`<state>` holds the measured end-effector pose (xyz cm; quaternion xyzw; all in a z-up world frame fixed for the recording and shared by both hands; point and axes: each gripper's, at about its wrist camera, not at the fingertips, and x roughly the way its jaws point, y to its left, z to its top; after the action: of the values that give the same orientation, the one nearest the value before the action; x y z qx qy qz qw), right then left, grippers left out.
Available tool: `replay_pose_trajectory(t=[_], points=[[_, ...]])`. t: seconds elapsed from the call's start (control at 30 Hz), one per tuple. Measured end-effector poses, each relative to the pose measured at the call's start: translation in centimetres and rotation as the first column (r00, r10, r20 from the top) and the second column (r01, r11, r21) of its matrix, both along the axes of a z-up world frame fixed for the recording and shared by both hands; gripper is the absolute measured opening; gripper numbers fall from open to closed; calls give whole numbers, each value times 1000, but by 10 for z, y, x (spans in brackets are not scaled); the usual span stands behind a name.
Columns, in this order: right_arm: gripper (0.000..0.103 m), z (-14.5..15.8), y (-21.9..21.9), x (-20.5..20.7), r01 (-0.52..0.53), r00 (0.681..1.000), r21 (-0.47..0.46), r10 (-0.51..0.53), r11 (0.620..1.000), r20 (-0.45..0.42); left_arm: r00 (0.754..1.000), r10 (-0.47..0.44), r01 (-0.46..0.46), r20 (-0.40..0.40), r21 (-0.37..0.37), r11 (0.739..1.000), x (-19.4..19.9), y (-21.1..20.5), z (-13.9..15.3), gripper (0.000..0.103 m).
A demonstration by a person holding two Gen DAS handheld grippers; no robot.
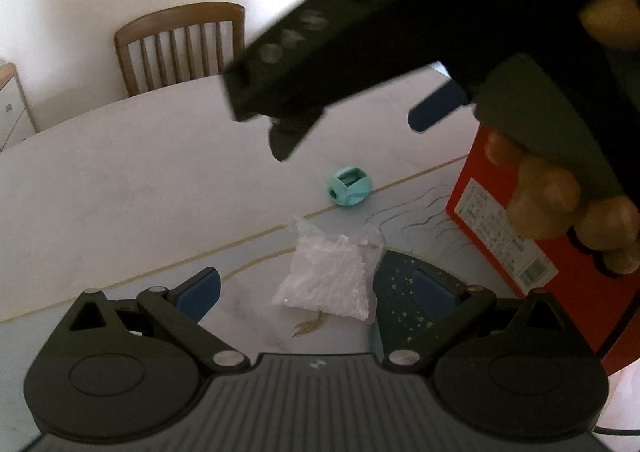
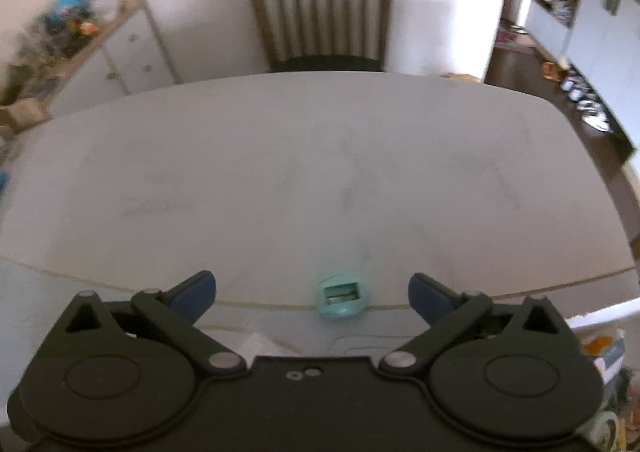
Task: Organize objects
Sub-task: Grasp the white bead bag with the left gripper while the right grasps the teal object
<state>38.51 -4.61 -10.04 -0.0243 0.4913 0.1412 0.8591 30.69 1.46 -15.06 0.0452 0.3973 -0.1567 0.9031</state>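
left claw (image 1: 318,290): its two blue tips are spread wide apart and hold nothing; it hangs just above the tabletop
left claw's left tip (image 1: 199,293): over bare tabletop, touching nothing
plastic bag (image 1: 332,278): a small clear bag of white bits, lying flat on the tabletop between the left claw's tips, a bit closer to the right tip
teal sharpener (image 1: 350,187): a small round thing with a hole in its side, on the tabletop, ahead of the left claw and past the bag; it does not touch the bag
dark mat (image 1: 400,294): dark with yellow specks, under the left claw's right tip, just right of the bag
red box (image 1: 560,292): stands to the right of the left claw, with a white label on its side
hand (image 1: 560,199): in front of the red box, holding the handle of the right claw, blurry
right claw (image 2: 312,298): its two blue tips are spread wide and hold nothing
teal sharpener again (image 2: 341,298): between the right claw's tips, near the middle, not touching either tip, and it sits on a thin line across the tabletop
tabletop (image 2: 320,171): pale, wide and bare ahead of the right claw
chair (image 2: 324,17): brown wood, at the far side of the tabletop, straight ahead of the right claw
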Motion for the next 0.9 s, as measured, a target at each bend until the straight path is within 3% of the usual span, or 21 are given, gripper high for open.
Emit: replay_pose_trajectory(t=[0.13, 0.33, 0.53, 0.9], points=[[102, -2, 4, 9, 17, 1000, -35, -17, 999, 4, 1000, -20, 20, -6, 21, 1000, 6, -7, -10, 103], [100, 9, 0, 9, 50, 999, 43, -49, 998, -22, 999, -32, 32, 1, 22, 999, 11, -12, -15, 103], [98, -7, 14, 13, 4, 999, 21, -3, 1000, -53, 999, -44, 44, 11, 29, 999, 15, -14, -19, 103], [86, -34, 9, 30, 52, 988, 17, -49, 998, -149, 999, -48, 48, 21, 33, 998, 17, -17, -26, 102]])
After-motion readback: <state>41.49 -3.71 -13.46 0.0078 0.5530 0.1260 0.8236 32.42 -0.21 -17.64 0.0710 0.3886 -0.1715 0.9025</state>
